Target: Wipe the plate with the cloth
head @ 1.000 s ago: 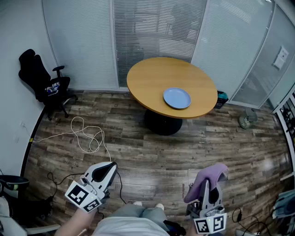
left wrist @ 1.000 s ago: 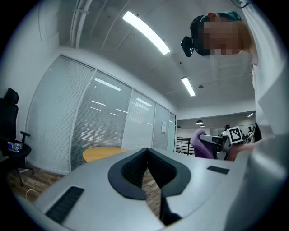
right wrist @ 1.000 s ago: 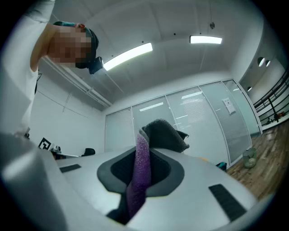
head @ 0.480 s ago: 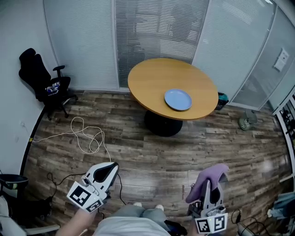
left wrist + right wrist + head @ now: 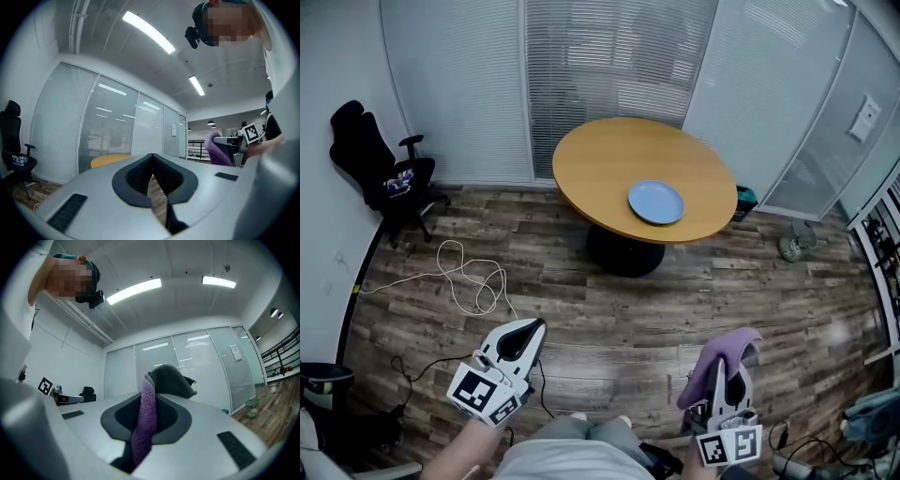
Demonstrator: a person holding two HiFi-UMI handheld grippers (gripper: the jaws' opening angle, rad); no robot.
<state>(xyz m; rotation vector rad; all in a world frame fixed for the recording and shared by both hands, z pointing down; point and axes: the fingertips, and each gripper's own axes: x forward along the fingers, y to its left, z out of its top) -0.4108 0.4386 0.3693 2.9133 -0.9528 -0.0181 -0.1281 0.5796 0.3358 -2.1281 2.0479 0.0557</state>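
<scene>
Holding fuzzy purple cloth (image 5: 733, 348) pinched in right gripper (image 5: 719, 371) jaws; left gripper (image 5: 530, 327) jaws pressed together, empty. Next: walk to far round blue plate (image 5: 656, 202).

A round wooden table (image 5: 609, 159) stands on a dark pedestal (image 5: 623, 255) on the plank floor (image 5: 609, 314). One thing lies on its top: a pale blue plate (image 5: 656, 202), toward the near rim at about 5 o'clock from the top's centre. On the floor (clock directions taken from the table in the head view), a white cable (image 5: 469, 277) lies in loose loops at 8 o'clock, a black office chair (image 5: 380, 169) stands at 9 o'clock by the wall, and a glass jar (image 5: 794, 244) stands at 4 o'clock.
</scene>
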